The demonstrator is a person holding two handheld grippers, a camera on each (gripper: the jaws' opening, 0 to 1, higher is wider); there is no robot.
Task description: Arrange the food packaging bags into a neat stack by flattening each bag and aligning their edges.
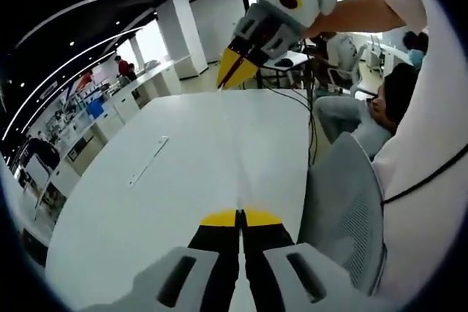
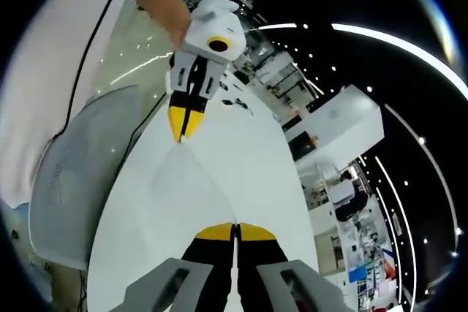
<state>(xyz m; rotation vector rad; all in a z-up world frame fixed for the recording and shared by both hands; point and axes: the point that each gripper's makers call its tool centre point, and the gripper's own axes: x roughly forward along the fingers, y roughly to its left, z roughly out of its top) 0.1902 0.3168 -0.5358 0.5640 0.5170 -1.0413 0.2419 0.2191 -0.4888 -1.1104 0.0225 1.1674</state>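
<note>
Both grippers pinch a thin clear bag [image 1: 248, 173], apparently one food bag, stretched mid-frame over the white table [image 1: 146, 180]. Left gripper [image 1: 240, 217] jaws clamp its near edge; right gripper [image 1: 235, 71], upper centre, grips the far edge, likely pulling it flat.

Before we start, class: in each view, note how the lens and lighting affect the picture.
Left gripper view: fisheye bends the white table edge and ceiling lights into arcs; the window behind the right gripper is blown out. Right gripper view: ceiling light strips curve, the table glares bright, the left gripper stays sharp.
</note>
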